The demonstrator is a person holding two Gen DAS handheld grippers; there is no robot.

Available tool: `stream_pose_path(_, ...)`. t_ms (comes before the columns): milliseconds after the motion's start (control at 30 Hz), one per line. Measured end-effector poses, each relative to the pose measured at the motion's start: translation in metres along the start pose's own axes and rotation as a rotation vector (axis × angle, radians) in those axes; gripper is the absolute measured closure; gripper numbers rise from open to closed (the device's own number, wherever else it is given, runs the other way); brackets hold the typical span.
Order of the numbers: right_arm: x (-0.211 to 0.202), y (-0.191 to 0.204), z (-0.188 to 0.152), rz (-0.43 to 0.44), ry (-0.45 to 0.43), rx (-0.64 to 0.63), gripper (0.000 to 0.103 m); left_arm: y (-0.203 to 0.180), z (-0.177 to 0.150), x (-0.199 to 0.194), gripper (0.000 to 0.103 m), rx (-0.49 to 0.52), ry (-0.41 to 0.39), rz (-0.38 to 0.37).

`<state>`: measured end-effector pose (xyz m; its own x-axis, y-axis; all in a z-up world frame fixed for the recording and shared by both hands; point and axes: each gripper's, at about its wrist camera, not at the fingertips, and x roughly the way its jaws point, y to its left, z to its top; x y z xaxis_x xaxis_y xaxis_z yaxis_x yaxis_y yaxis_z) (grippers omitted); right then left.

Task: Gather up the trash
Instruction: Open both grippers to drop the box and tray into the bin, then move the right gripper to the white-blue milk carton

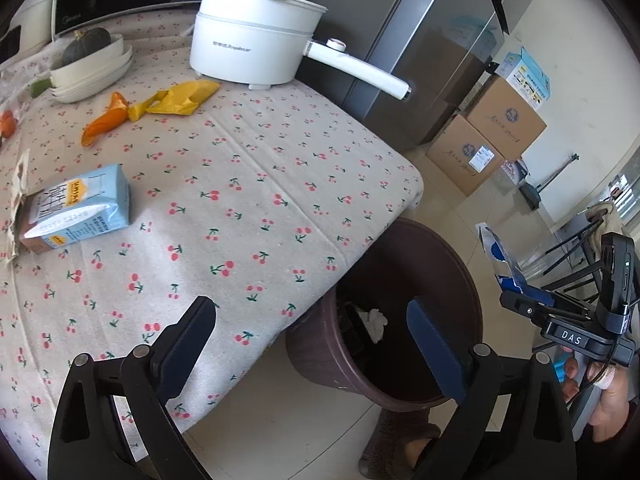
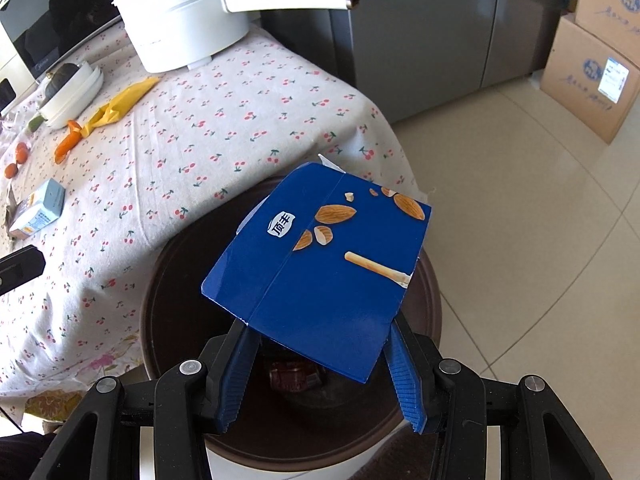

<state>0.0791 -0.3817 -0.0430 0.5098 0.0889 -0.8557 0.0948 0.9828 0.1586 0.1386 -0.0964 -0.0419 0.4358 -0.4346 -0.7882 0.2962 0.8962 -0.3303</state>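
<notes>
Right gripper (image 2: pixel 320 364) jaws clamp flattened dark-blue cardboard snack box (image 2: pixel 320 272), held over round brown plastic trash bin (image 2: pixel 434 300). Left gripper (image 1: pixel 312 352) jaws wide, empty. Risk: the broad box could catch the rim and tip onto the floor if released off-centre.

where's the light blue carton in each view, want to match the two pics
Left wrist view: the light blue carton lies on its side at the left edge, on the cherry-print tablecloth.
Right wrist view: the same carton is small at the far left edge, on the cloth, beyond the dark blue snack box.
Shared landmark: the white electric pot at the table's far end.
</notes>
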Motion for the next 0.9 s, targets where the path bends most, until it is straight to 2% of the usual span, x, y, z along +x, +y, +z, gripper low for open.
stream_pose_path(467, 0.008, 0.022, 0.006, 0.006, 0.018, -0.007, 0.048, 0.043, -0.008, -0.036, 0.000, -0.046, -0.035, 0.072)
stream_pose_path(533, 0.010, 0.024, 0.008, 0.015, 0.029, 0.014, 0.044, 0.051, -0.010, -0.041, 0.000, -0.053, -0.040, 0.082)
stream_pose_path(600, 0.011, 0.024, 0.009, 0.021, 0.032, 0.042, 0.028, 0.058, -0.012, -0.047, 0.000, -0.061, -0.045, 0.090)
stream_pose_path(900, 0.012, 0.042, 0.015, 0.033, 0.027, 0.045, 0.023, 0.090, -0.021, -0.072, 0.000, -0.115, -0.075, 0.119)
